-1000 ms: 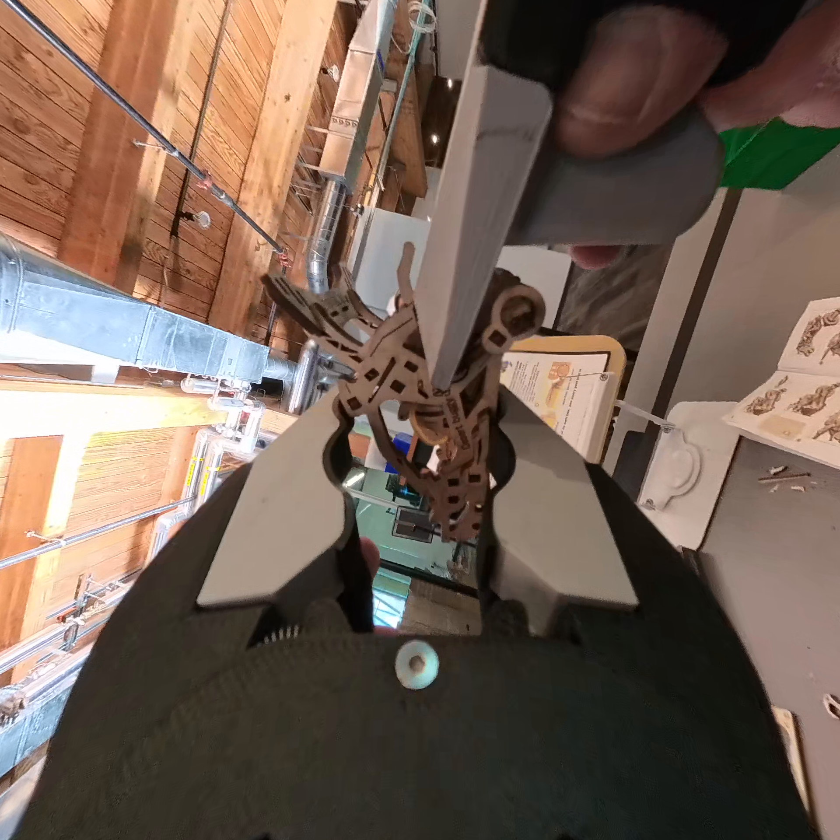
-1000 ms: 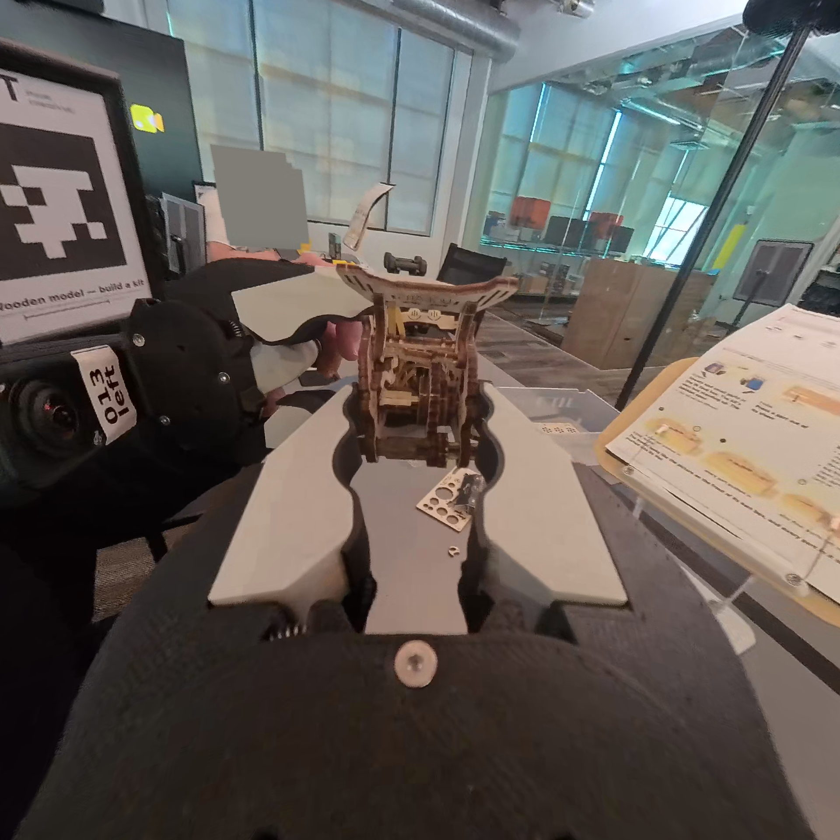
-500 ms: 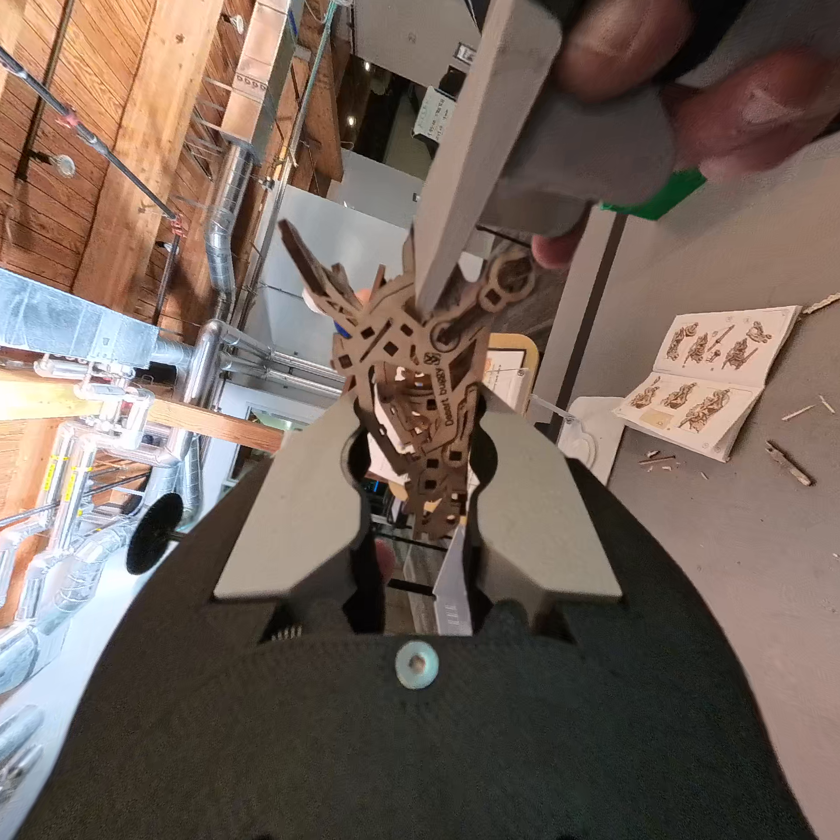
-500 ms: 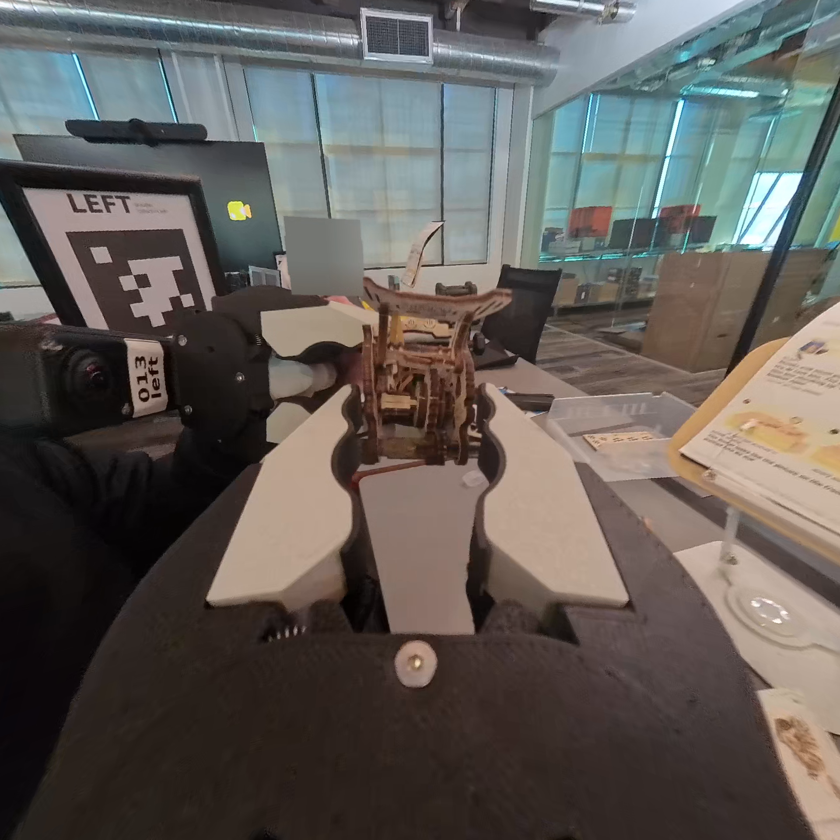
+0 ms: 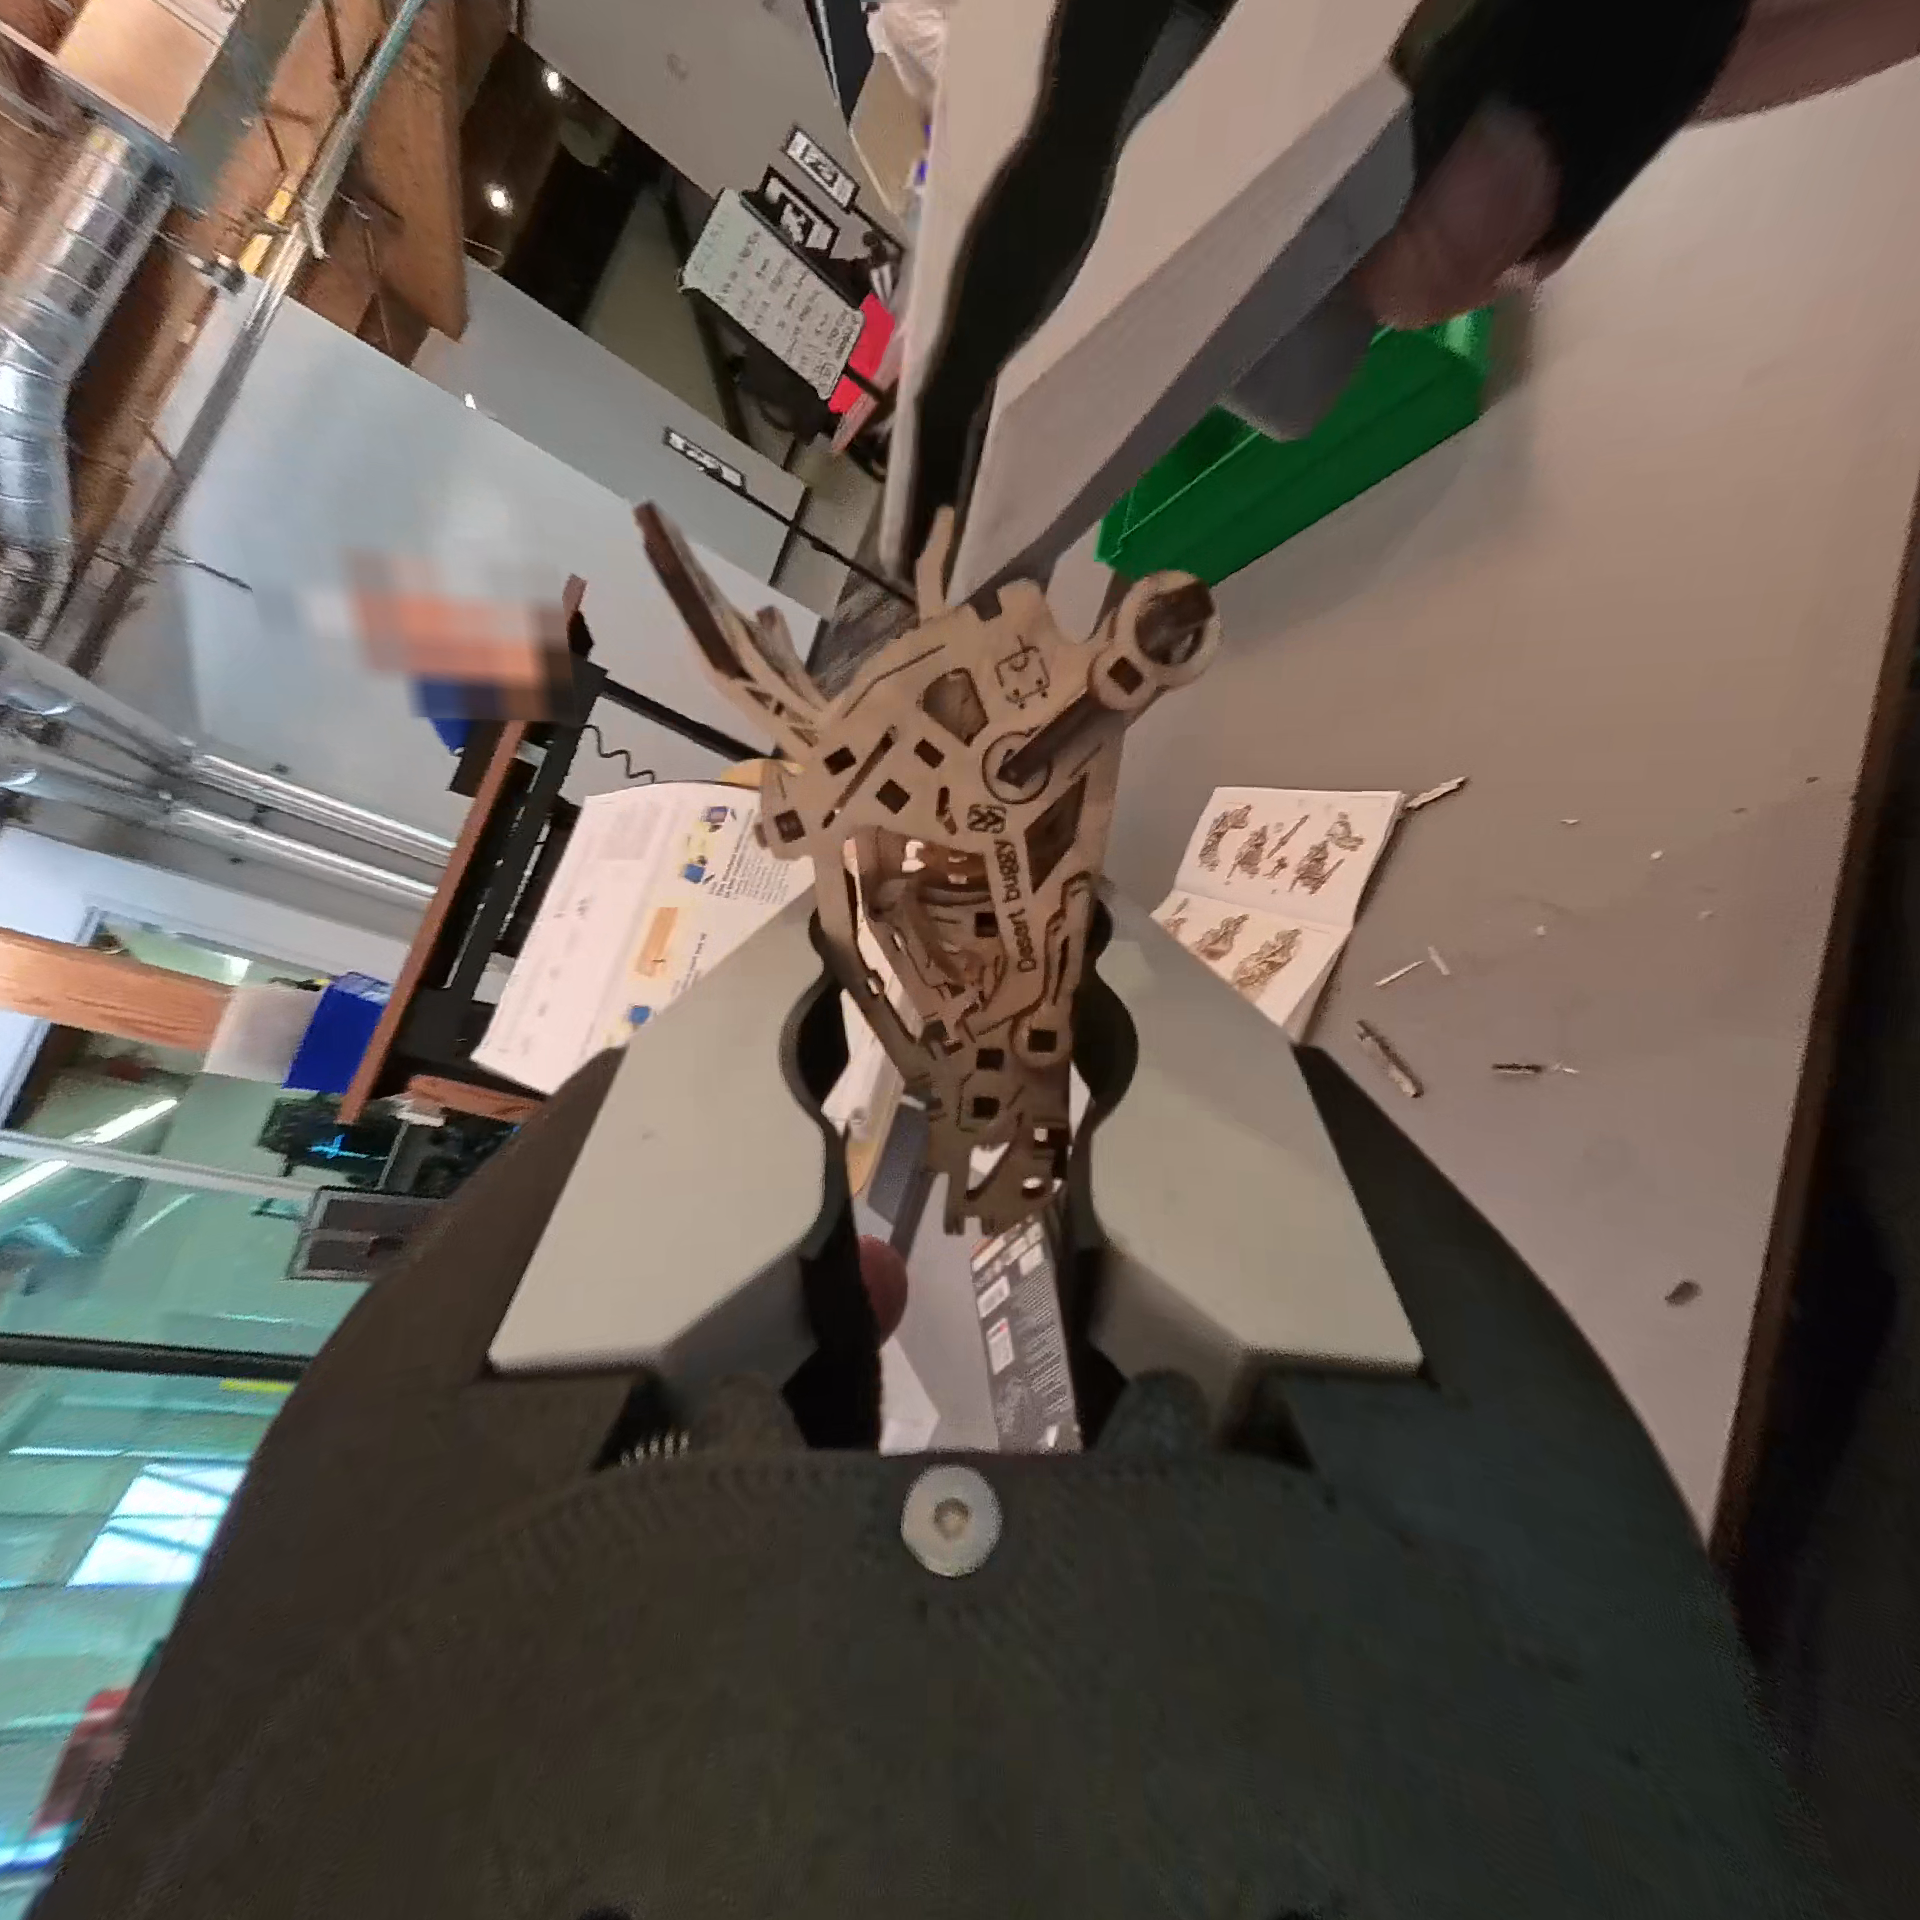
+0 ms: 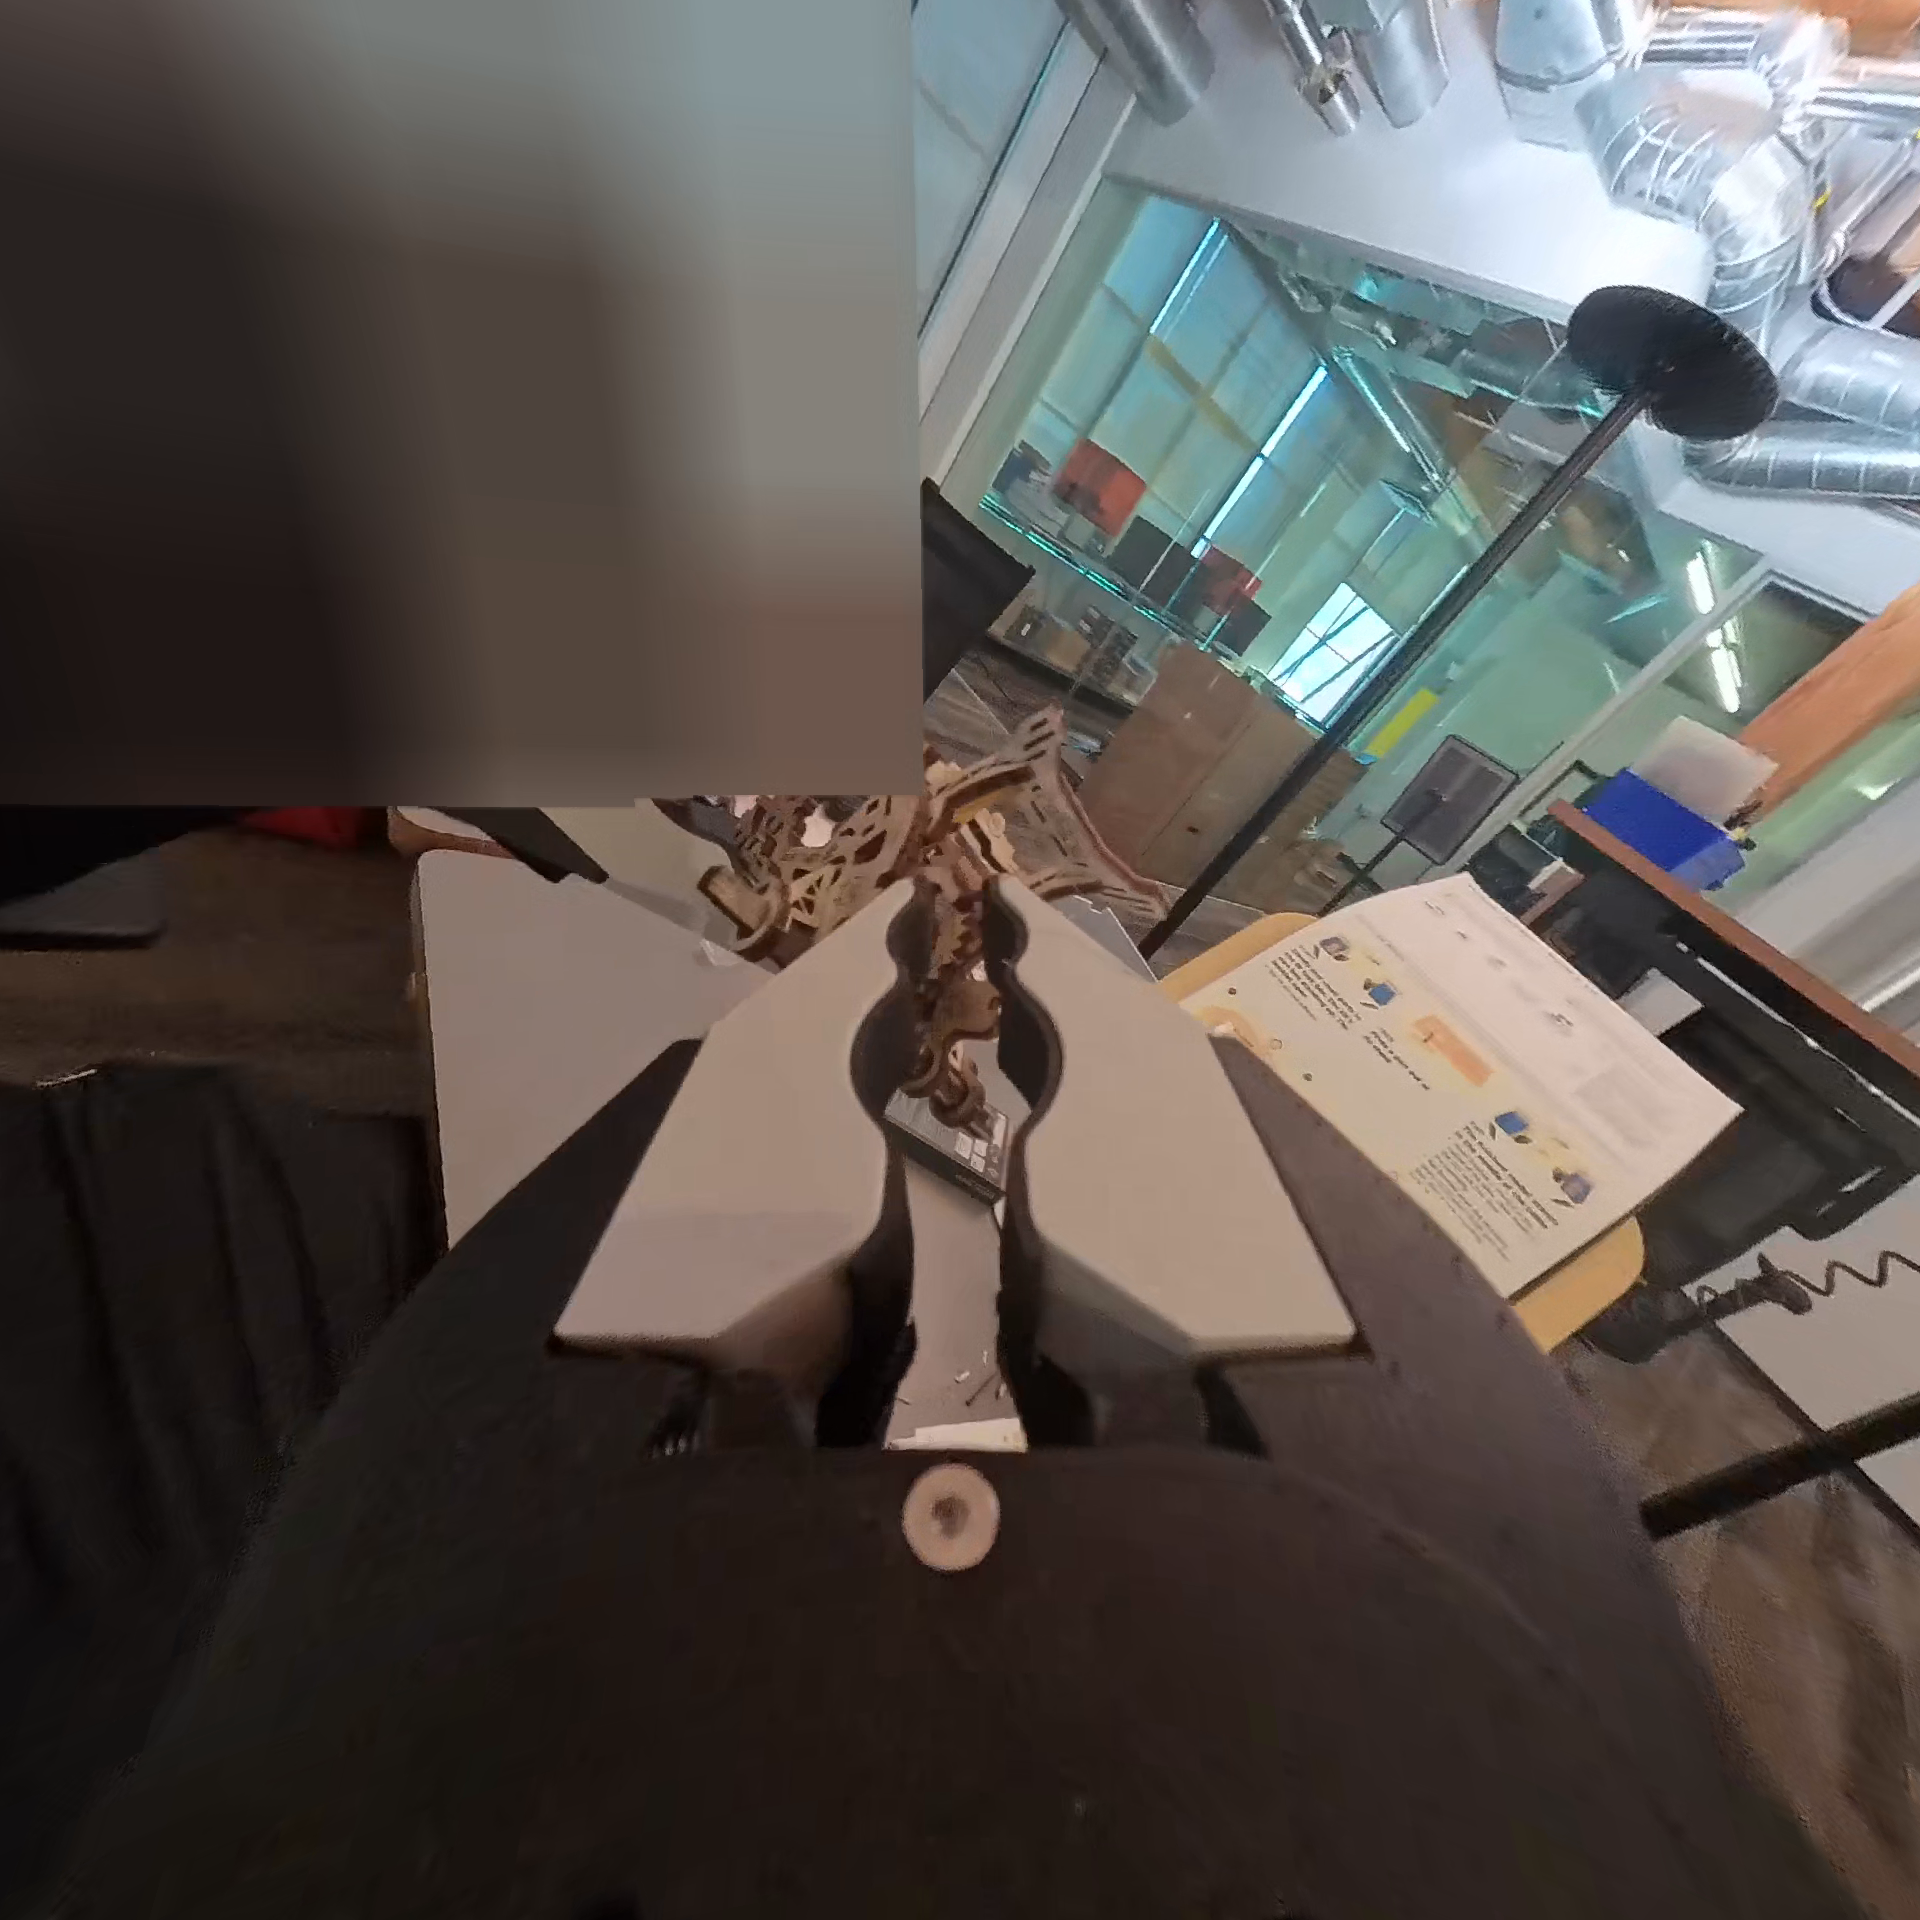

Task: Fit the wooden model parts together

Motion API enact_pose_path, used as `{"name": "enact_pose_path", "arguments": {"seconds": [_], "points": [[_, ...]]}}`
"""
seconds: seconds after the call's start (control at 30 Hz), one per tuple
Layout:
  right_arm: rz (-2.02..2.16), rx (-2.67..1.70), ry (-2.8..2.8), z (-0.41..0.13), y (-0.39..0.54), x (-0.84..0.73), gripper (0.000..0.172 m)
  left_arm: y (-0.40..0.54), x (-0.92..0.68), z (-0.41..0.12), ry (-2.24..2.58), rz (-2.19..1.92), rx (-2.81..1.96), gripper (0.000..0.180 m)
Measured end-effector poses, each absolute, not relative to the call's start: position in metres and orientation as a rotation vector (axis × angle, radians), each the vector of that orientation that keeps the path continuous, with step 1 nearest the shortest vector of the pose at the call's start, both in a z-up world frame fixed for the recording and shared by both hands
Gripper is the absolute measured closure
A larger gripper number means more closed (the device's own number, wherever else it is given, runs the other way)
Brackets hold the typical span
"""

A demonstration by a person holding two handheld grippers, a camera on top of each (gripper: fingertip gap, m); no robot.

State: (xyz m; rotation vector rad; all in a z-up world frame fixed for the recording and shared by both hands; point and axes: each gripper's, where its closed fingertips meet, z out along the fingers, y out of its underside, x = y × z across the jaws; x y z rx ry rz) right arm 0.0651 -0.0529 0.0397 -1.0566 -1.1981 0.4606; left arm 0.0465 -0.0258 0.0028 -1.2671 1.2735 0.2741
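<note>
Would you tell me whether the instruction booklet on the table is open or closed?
Open: the booklet lies spread on the table, two illustrated pages showing.

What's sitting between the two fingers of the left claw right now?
The wooden model, a laser-cut assembly, stands between the left claw's fingers, seen in the left wrist view.

The wooden model sits between the left gripper's fingers; an open booklet lies on the table behind it.

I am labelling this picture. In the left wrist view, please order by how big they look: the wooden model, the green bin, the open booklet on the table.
1. Wooden model: largest, though it is nearest the camera.
2. Green bin, partly hidden.
3. Open booklet.
The bin and booklet look close in size, so their order is unsure.
</note>
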Motion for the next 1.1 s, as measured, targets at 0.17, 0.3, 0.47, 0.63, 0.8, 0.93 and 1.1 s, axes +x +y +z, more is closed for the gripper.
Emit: {"name": "enact_pose_path", "arguments": {"seconds": [0.17, 0.3, 0.47, 0.63, 0.8, 0.93, 1.1], "points": [[0.493, -1.051, -1.221, 0.037, -0.055, 0.063, 0.171, -0.027, 0.046, -0.001, 1.284, 0.2, -1.3, 0.143], [0.521, -1.046, -1.22, 0.038, -0.055, 0.063, 0.171, -0.028, 0.047, -0.002, 1.282, 0.152, -1.308, 0.143], [0.495, -1.044, -1.201, 0.042, -0.054, 0.064, 0.167, -0.027, 0.047, 0.0, 1.262, 0.059, -1.298, 0.142], [0.546, -1.042, -1.126, 0.058, -0.05, 0.081, 0.159, -0.027, 0.047, 0.002, 1.248, -0.131, -1.265, 0.143], [0.522, -1.048, -1.125, 0.059, -0.049, 0.086, 0.16, -0.032, 0.052, 0.006, 1.251, -0.208, -1.209, 0.143], [0.519, -1.052, -1.128, 0.06, -0.049, 0.089, 0.159, -0.033, 0.052, 0.008, 1.247, -0.225, -1.189, 0.143], [0.52, -1.045, -1.133, 0.062, -0.051, 0.09, 0.157, -0.04, 0.056, 0.013, 1.253, -0.278, -1.111, 0.143]]}}
